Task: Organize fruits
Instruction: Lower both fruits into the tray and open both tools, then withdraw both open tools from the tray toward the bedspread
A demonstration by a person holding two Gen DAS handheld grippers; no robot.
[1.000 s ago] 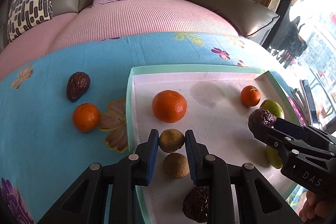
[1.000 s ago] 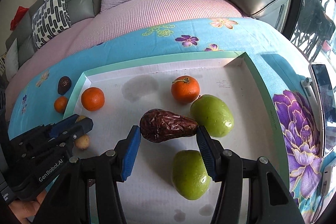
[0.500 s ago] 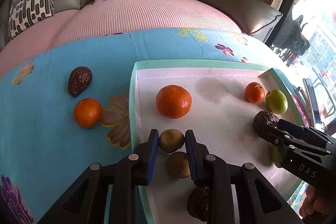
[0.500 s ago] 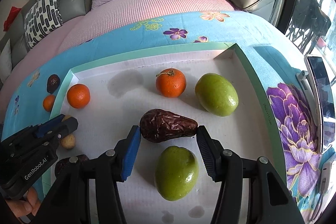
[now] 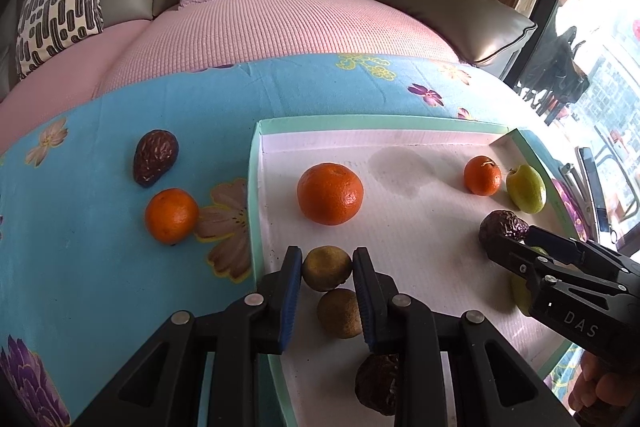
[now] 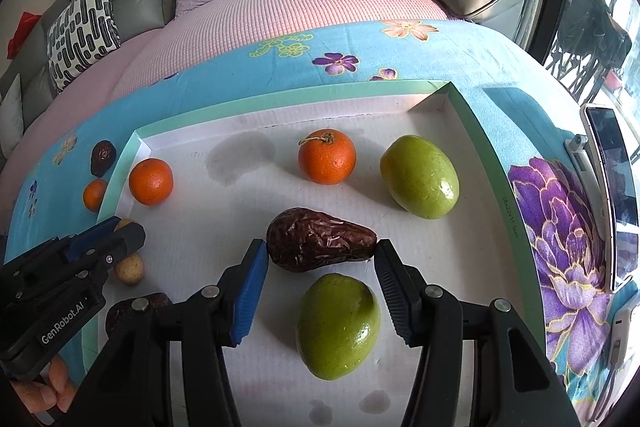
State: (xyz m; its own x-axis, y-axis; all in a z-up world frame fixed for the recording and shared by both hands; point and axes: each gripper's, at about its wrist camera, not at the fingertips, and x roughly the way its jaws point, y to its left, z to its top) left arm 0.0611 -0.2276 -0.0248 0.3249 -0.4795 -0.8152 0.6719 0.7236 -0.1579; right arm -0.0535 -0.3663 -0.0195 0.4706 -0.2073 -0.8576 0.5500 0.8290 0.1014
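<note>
— Any readable text on my feeds?
— I read "DAS" on the right tongs [image 5: 505,242], "GenRobot.AI" on the left tongs [image 6: 120,233], and small print, roughly "28x22x11.5cm", on the tray rim [image 6: 505,211] right of my right tongs.

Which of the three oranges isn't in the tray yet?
The orange lying on the blue flowered cloth, left of the tray, beside a dark wrinkled fruit. The other two sit inside it.
</note>
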